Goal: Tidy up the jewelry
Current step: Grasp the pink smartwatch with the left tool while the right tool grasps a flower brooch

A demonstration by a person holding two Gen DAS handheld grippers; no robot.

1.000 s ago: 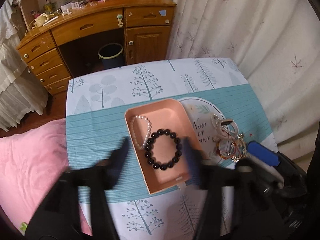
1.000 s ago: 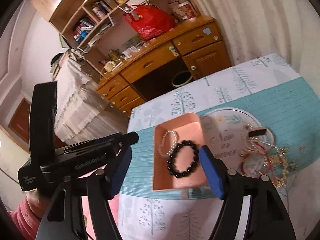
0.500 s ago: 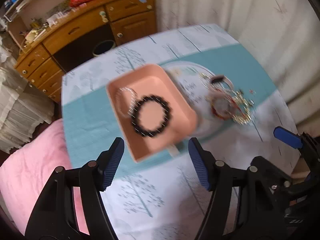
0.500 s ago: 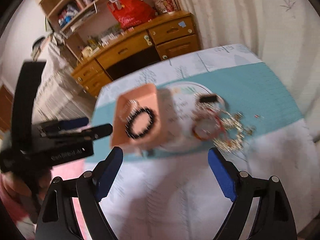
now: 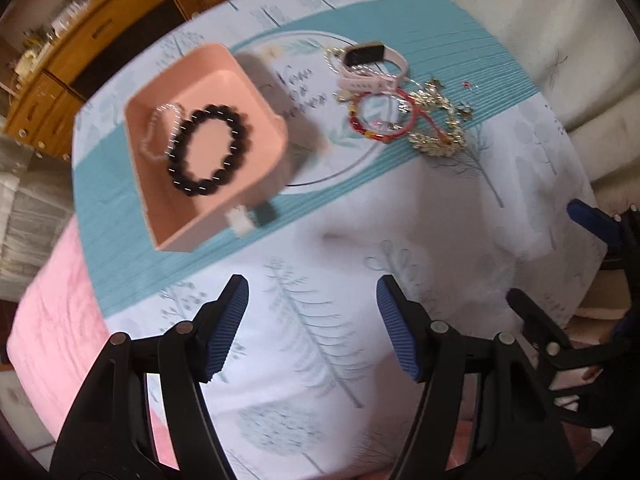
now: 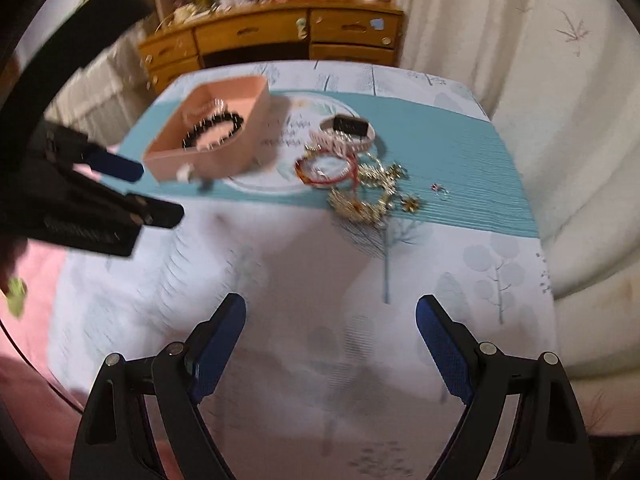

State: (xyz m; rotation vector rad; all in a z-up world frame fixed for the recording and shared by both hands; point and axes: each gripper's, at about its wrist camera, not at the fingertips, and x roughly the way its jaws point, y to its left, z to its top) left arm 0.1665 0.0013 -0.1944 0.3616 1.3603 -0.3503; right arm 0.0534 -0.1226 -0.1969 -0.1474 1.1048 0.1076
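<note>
Both of your grippers have pulled back from the pink tray (image 5: 256, 92) since a second ago and now hang over the bare cloth on the bench (image 5: 480, 208) nearer you. Your left gripper (image 5: 312, 328) has its jaws apart with nothing in them; your right gripper (image 6: 330, 344) likewise.

Left to right from the tray: the black bead bracelet (image 5: 210, 150) and a pearl one (image 5: 158, 134) lie inside it. The tray's long axis runs away from you, and its pull tab (image 5: 240, 220) points your way. Just right of the tray lies the loose pile: pink watch (image 5: 372, 74), red bracelet (image 5: 380, 118), gold chain (image 5: 438, 136).

These pieces overlap, so closing on one may drag its neighbours or snag the chain. A thin cord could also slip from the pads.
</note>
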